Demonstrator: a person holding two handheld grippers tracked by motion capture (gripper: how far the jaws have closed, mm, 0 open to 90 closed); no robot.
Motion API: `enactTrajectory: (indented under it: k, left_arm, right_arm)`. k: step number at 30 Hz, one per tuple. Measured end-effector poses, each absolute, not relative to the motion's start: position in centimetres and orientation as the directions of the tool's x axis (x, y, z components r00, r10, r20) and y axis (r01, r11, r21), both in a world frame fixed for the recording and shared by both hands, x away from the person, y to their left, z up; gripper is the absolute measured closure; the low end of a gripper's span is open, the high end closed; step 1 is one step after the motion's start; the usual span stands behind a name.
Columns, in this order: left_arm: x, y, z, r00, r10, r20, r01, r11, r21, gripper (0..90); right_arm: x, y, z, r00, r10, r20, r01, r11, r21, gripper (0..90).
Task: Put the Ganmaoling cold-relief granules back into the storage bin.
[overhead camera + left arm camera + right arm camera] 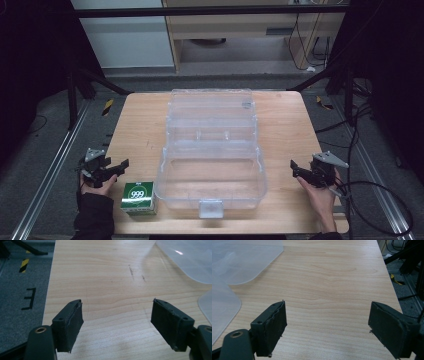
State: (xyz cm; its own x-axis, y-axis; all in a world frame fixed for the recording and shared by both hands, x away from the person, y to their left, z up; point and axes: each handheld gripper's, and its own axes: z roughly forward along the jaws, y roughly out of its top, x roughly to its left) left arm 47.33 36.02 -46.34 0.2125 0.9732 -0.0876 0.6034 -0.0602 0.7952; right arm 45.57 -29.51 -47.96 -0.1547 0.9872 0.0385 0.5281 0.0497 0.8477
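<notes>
A clear plastic case (212, 150) sits in the middle of the wooden table (285, 125), its lid thrown back toward the far edge. Its walls are see-through, with rounded corners and a small latch tab on the near wall, and the tub looks bare inside. The tabletop is pale wood with fine straight grain and a couple of short dark scuffs off the case's left side.

Just left of the case's near corner stands a small green-and-white carton (138, 197), squarish, with "999" printed in a round badge on top. It is close beside the case; whether they touch I cannot tell.

The left gripper (120, 166) is held low to the left of the case, just beyond the carton and apart from it. In the left gripper view its black jaws stand apart with bare wood between them; the pads (73, 322) are flat matte slabs with rough, worn edges.

The right gripper (295, 168) hovers off the case's right side, near the table's right edge. Its jaws are spread wide over bare wood, the pads (275, 325) blocky, dull and frayed at the corners. A black cable (380, 200) loops from it over the floor.
</notes>
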Motion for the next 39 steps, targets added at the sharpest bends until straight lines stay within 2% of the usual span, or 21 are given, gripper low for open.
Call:
enactTrajectory:
  k: [5, 10, 18, 31, 39]
  left_arm:
    - [46.9, 35.8, -45.1, 0.273, 0.957, -0.097, 0.575, -0.081, 0.814, 28.4]
    - [46.5, 35.5, -44.3, 0.360, 0.926, -0.113, 0.549, -0.113, 0.828, 28.8]
    - [46.0, 35.6, -42.8, 0.448, 0.886, -0.122, 0.515, -0.144, 0.845, 28.9]
    - [45.7, 35.8, -40.2, 0.560, 0.826, -0.070, 0.465, -0.243, 0.852, 26.4]
    - [45.3, 35.8, -38.9, 0.654, 0.755, -0.046, 0.452, -0.341, 0.824, 23.1]
  right_arm:
    - [45.6, -29.5, -48.0, -0.162, 0.986, 0.036, 0.531, 0.057, 0.846, 15.4]
    - [45.5, -29.5, -48.0, -0.155, 0.988, 0.028, 0.526, 0.058, 0.849, 15.3]
    - [45.4, -29.7, -48.1, -0.156, 0.987, 0.033, 0.527, 0.055, 0.848, 15.0]
    - [45.2, -29.7, -48.4, -0.168, 0.986, 0.005, 0.534, 0.087, 0.841, 14.6]
    - [45.1, -29.6, -48.3, -0.175, 0.985, 0.001, 0.526, 0.092, 0.846, 14.1]
